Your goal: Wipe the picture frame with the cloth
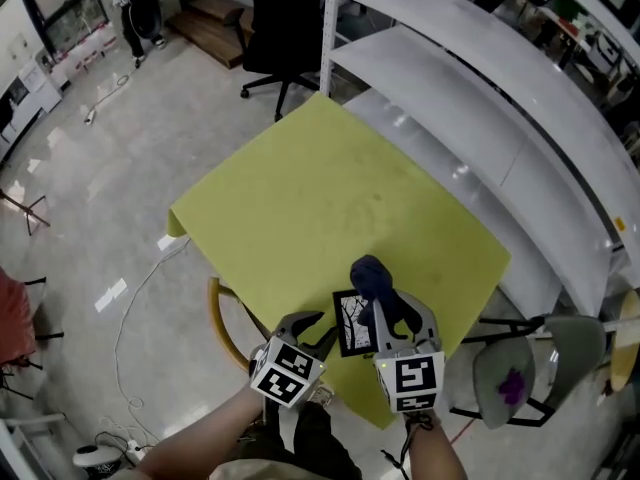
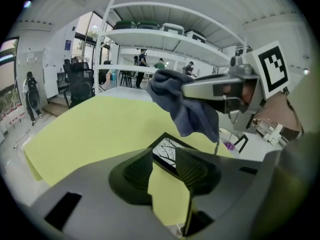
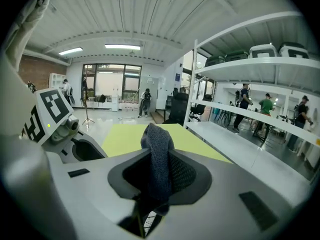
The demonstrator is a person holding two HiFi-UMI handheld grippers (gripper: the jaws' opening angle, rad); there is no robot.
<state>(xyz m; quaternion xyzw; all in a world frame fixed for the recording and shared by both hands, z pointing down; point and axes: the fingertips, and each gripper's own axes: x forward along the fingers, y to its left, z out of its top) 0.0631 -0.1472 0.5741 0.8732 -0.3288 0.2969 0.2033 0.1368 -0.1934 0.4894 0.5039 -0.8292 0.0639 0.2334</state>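
Item 1. Small black-rimmed rectangular picture frame with a black-and-white bare-tree print. It lies flat at lower centre of the head view, near the closest corner of the table and between the two grippers. In the left gripper view one corner shows just beyond the jaw tips.

Item 2. Dark blue knitted cloth, bunched. In the head view it overlaps the frame's upper right part. In the left gripper view it hangs in the upper centre, above the frame. Whether it touches the frame cannot be told.

Item 3. Right gripper, lower centre right. It is clenched on the cloth, which stands pinched upright between the jaws. Its marker cube shows at the upper right of the left gripper view.

Item 4. Left gripper, lower centre left, just beside the frame's left edge. It is released: the jaws stand apart with only bare table cover between the pads, pressing on nothing.

Item 5. Square table under a yellow-green cover, centre.

Item 6. White metal shelving unit, upper right, with lidded bins on its top shelf.

Item 7. Black office chair, top centre.

Item 8. Grey chair, lower right.

Item 9. White cable on the grey floor, lower left.
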